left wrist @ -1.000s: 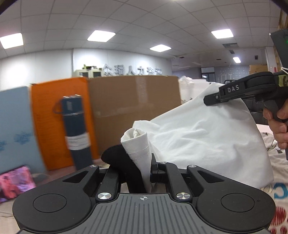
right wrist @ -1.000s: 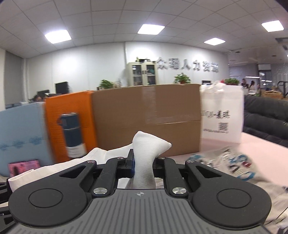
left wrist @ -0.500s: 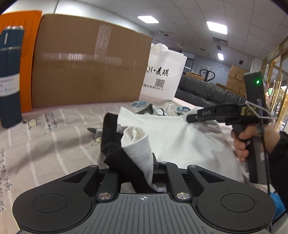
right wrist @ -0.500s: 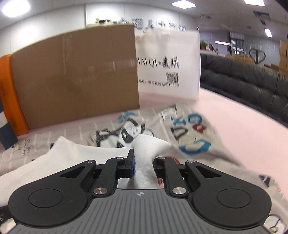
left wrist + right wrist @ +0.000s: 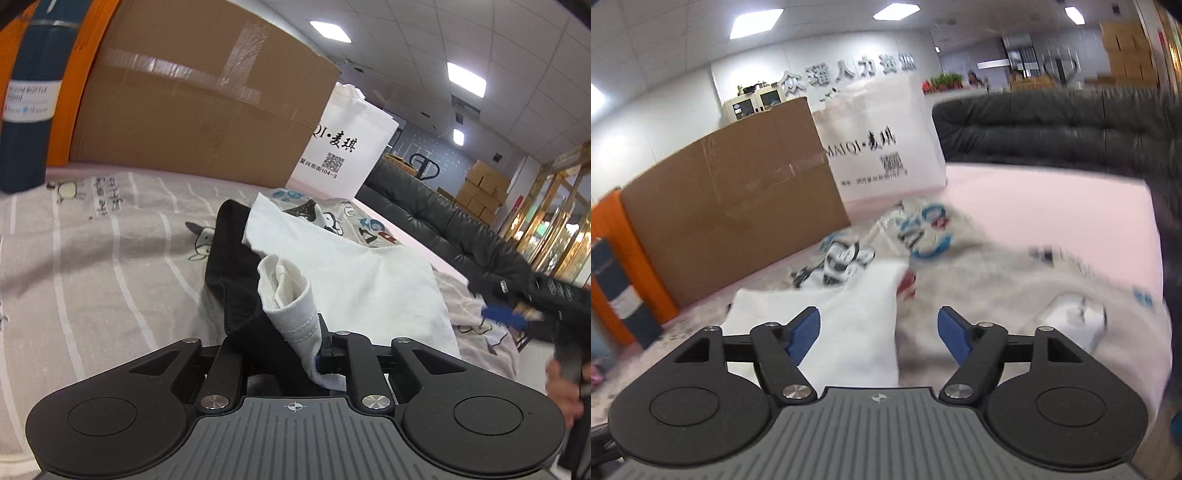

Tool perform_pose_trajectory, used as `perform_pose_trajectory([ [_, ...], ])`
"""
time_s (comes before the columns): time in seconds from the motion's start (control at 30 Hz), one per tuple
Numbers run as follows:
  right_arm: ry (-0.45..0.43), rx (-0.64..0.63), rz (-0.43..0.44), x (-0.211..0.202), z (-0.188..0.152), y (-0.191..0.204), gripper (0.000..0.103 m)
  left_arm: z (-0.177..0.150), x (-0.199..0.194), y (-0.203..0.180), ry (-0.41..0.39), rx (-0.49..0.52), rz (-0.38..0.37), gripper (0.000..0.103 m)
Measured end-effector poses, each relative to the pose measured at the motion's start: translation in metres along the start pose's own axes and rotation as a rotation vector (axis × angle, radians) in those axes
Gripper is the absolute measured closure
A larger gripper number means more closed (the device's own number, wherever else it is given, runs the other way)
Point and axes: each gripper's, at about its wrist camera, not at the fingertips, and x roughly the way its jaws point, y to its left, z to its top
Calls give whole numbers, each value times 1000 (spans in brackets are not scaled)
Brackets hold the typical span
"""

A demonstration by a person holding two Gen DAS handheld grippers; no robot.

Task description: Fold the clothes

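Observation:
A white garment with black trim (image 5: 354,273) lies on the printed sheet (image 5: 110,229), spread out towards the right. My left gripper (image 5: 295,343) is shut on a bunched corner of this garment, white and black cloth together. My right gripper (image 5: 879,332) is open and empty, its blue pads (image 5: 799,332) wide apart just above the white garment (image 5: 849,325). The right gripper also shows in the left wrist view (image 5: 517,306), blurred at the right edge, apart from the cloth.
A large cardboard box (image 5: 192,107), a white shopping bag (image 5: 343,147), an orange panel and a dark blue bottle (image 5: 26,96) stand along the back of the table. A black sofa (image 5: 1052,125) is at the right. The pink table edge (image 5: 1071,206) lies right.
Both grippers came down from a raised hold to the table. My right gripper has let go of the white garment, opened and drawn back to the right. The garment now lies spread flat.

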Motion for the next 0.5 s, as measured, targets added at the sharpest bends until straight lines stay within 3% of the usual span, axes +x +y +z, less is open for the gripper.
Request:
perform_pose_trajectory([
  [0.13, 104, 41, 48, -4, -28, 0, 33, 1, -6, 8, 5, -63, -3, 79],
  [0.2, 130, 66, 27, 2, -37, 0, 34, 1, -8, 14, 4, -99, -4, 75],
  [0.3, 146, 130, 62, 7, -47, -2, 37, 2, -4, 23, 22, -143, -12, 72],
  [0.37, 144, 131, 47, 9, -49, -1, 53, 2, 0, 27, 39, -164, -23, 73],
  [0.4, 142, 124, 32, 10, -50, -1, 66, 1, 0, 26, 40, -161, -26, 75],
  [0.43, 138, 126, 36, 9, -50, 0, 77, 0, 1, 25, 40, -155, -34, 83],
  [0.5, 126, 142, 69, 5, -48, -1, 87, 0, 1, 23, 41, -153, -58, 88],
])
